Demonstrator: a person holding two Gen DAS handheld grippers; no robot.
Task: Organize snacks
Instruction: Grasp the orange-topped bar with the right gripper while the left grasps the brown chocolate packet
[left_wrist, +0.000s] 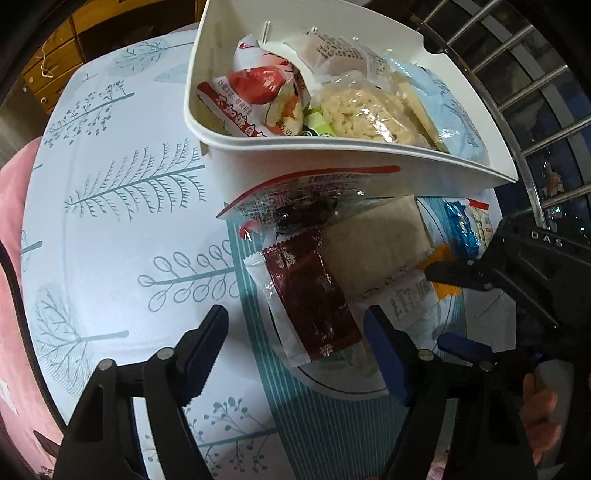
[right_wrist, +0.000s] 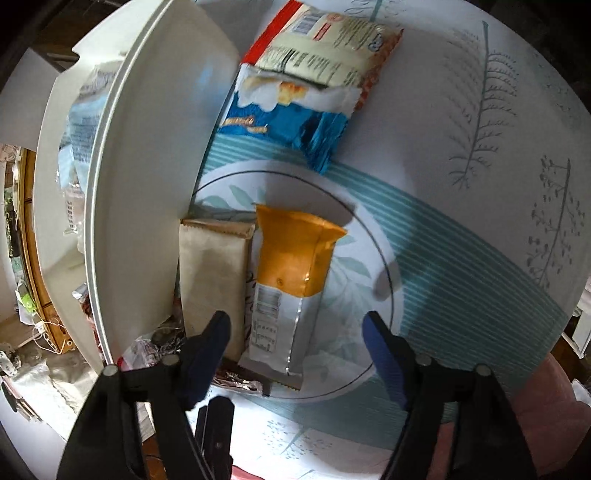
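On tablecloth (left_wrist: 110, 229) by white bin (left_wrist: 332, 155): dark red pkt (left_wrist: 310, 295) between left gripper (left_wrist: 295, 347) fingers, untouched, jaws wide. Orange/white pkt (right_wrist: 291, 291) same w/ right gripper (right_wrist: 295, 347), wide.

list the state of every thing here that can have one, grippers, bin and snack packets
left gripper: open, straddling the dark red packet
right gripper: open, above the orange and white packet
white plastic bin: upright, partly filled with snacks
dark red packet: sealed, flat on the table
orange and white packet: sealed, flat on the table
beige packet: lying beside the bin
blue packet: lying on the table
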